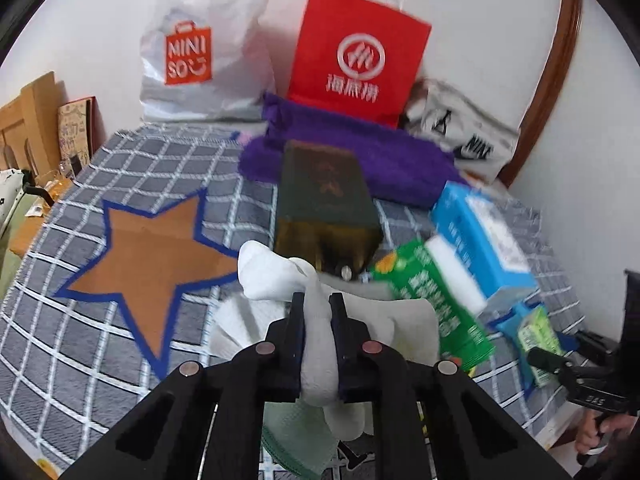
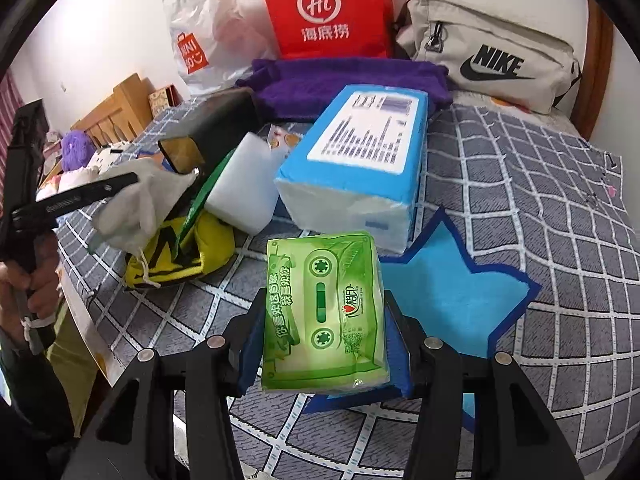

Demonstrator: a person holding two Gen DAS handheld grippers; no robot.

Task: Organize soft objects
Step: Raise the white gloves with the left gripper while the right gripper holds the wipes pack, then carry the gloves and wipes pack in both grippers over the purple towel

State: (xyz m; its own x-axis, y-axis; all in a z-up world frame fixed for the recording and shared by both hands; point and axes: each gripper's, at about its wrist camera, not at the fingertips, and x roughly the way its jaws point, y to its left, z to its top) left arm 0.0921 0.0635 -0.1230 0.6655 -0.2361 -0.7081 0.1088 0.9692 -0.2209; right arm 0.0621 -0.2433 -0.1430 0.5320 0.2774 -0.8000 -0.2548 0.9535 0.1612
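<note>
My left gripper (image 1: 318, 300) is shut on a white cloth (image 1: 276, 272), held above the checked bed cover; it also shows in the right wrist view (image 2: 132, 200), hanging from the left gripper's fingers (image 2: 100, 190). My right gripper (image 2: 324, 300) is shut on a green tissue pack (image 2: 324, 312), just above a blue star patch (image 2: 452, 292). An orange star patch (image 1: 156, 248) lies left of the left gripper. A blue tissue pack (image 2: 356, 160), white sponge (image 2: 244, 184), yellow pouch (image 2: 180, 256) and purple towel (image 2: 348, 80) lie ahead.
A dark box (image 1: 324, 196) lies in the pile's middle. A red paper bag (image 2: 324, 8), a Miniso plastic bag (image 1: 200, 48) and a grey Nike bag (image 2: 492, 52) stand against the wall. The bed's left edge drops to wooden furniture (image 2: 116, 112).
</note>
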